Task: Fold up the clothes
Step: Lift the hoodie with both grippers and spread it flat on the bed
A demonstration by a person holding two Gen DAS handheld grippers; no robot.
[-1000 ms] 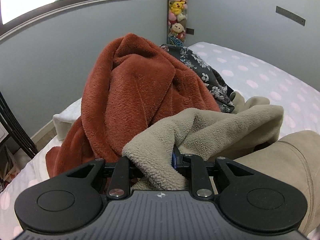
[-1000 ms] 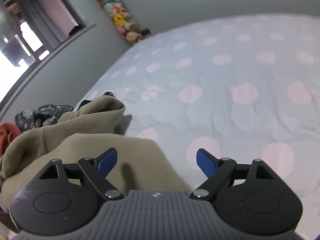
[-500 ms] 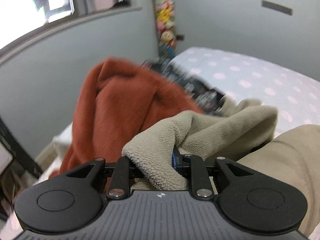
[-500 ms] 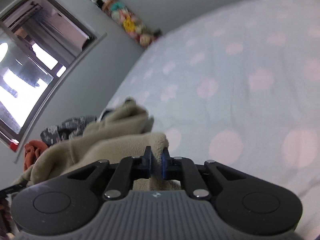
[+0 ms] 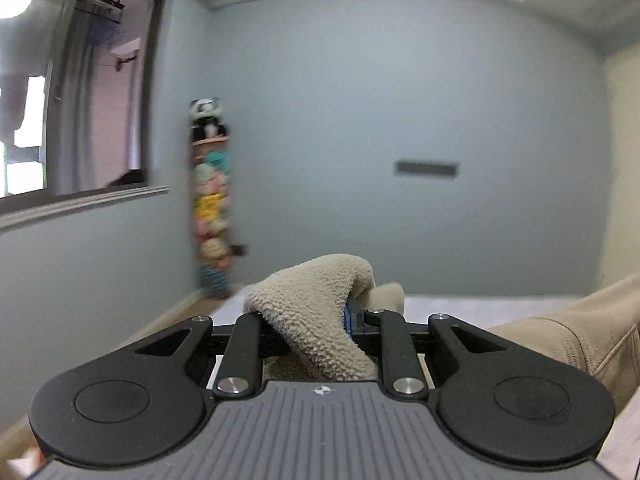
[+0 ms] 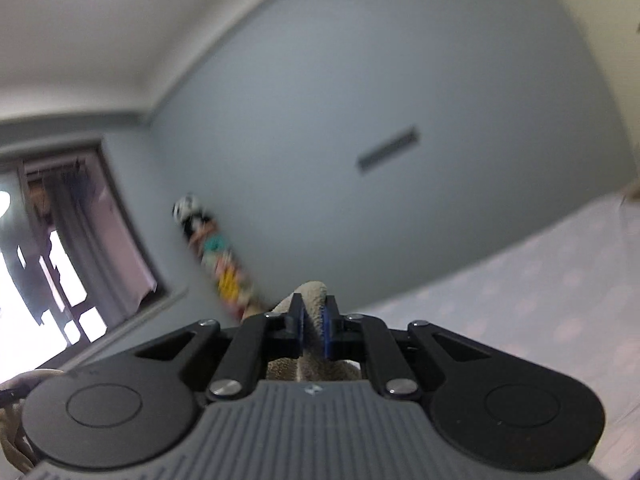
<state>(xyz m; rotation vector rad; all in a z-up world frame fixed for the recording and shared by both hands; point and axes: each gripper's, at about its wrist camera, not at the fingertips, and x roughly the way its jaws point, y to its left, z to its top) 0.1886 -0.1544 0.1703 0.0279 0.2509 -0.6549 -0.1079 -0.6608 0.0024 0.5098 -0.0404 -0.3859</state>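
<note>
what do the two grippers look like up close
Both match: the left gripper and right gripper each have a grey ribbed body with a small round emblem, two black rounded lobes with circular discs, black link arms with silver screws, and blue pads inside black fingers. No cables or sleeves show.

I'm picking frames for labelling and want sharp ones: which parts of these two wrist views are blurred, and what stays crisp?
Left wrist view: the left tongs and the beige fleece garment they clamp are crisp; the hanging stack of plush toys and window are smeared. Right wrist view: the right tongs are sharp, the background is streaked, and the polka-dot bedspread is washed soft.
</note>
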